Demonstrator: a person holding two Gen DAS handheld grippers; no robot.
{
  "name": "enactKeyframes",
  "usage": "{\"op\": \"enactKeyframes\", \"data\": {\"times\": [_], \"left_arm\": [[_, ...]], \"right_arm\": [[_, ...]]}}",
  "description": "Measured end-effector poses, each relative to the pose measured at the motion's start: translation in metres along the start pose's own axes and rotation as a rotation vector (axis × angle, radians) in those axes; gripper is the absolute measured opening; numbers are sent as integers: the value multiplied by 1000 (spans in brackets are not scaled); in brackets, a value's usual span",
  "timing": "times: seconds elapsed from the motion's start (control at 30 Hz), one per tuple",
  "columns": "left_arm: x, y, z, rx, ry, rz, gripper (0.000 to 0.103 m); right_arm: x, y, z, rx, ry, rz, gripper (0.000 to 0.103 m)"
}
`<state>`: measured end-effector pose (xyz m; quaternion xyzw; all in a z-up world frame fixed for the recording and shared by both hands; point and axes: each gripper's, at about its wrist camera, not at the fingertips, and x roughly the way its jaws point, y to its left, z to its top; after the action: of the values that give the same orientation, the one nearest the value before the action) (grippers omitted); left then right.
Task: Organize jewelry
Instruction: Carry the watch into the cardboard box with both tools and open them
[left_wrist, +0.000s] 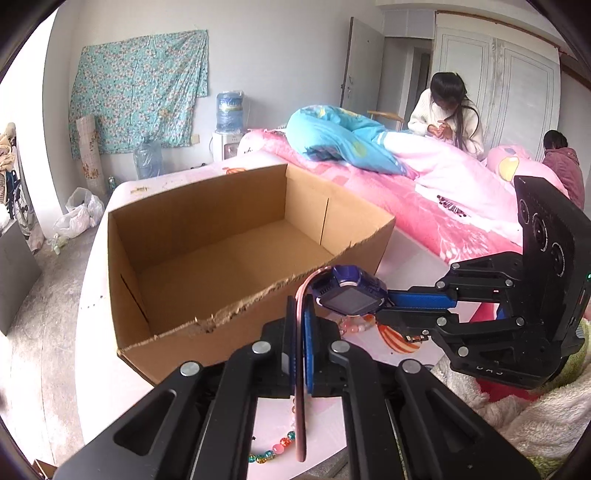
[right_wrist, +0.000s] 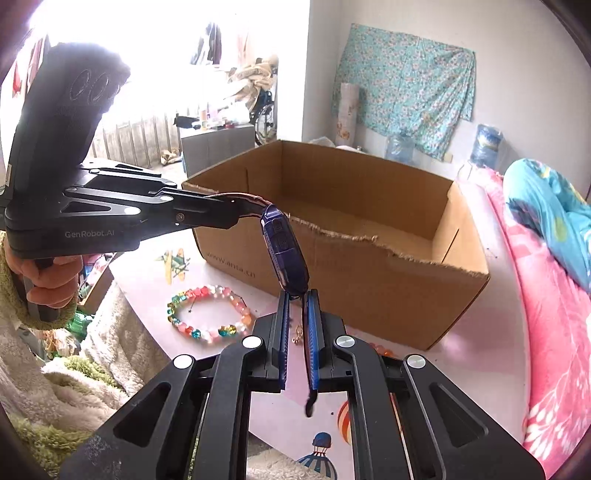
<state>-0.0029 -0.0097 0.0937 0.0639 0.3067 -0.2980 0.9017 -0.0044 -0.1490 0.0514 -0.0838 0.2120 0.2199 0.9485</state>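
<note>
A child's watch (left_wrist: 349, 295) hangs in the air between two handheld grippers, just in front of the torn near rim of an open cardboard box (left_wrist: 207, 236). The left gripper (left_wrist: 300, 350) is clamped on the pink strap, which runs up between its blue pads and curves over to the watch at about 1 o'clock. The right gripper (right_wrist: 295, 332) pinches the lower strap end, with the watch body rising toward 11 o'clock from its jaws.

The watch has a chunky purple-blue plastic case, a dark square screen and a thin pink strap. It looks light. The case seems rigid, while the strap is soft and bends freely, so it will likely swing or twist if held by one end only. The strap close to the case seems the steadiest place to grip; the smooth case could slip between flat pads.

On the pale table (right_wrist: 147, 273) below lies a bracelet (right_wrist: 208, 314) of pink, orange and teal beads, at roughly 10 o'clock from the right gripper. The box looks empty.
</note>
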Motion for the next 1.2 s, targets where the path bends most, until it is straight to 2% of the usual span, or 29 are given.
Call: {"op": "enactKeyframes", "data": {"times": [0.17, 0.3, 0.47, 0.67, 0.77, 0.87, 1.0, 1.13, 1.2], "left_arm": [[-20, 10, 45, -12, -59, 6, 3], [-5, 35, 82, -66, -20, 27, 3], [55, 77, 106, -164, 151, 38, 3], [132, 115, 94, -258, 393, 53, 3], [155, 129, 84, -299, 483, 64, 3], [169, 135, 81, -292, 543, 106, 7], [166, 142, 82, -286, 517, 173, 37], [150, 144, 90, -286, 432, 194, 41], [135, 143, 94, -273, 377, 227, 43]], "right_arm": [[-14, -12, 44, 5, -30, 69, 7], [17, -46, 86, 46, 73, 189, 7], [100, -93, 111, 172, 333, 326, 7], [182, -108, 114, 179, 576, 336, 7], [210, -106, 113, 138, 657, 337, 7], [233, -102, 120, 40, 685, 248, 9], [254, -108, 131, -9, 652, 126, 12], [253, -116, 141, 54, 598, 102, 12], [247, -112, 142, 55, 583, 128, 12]]}}
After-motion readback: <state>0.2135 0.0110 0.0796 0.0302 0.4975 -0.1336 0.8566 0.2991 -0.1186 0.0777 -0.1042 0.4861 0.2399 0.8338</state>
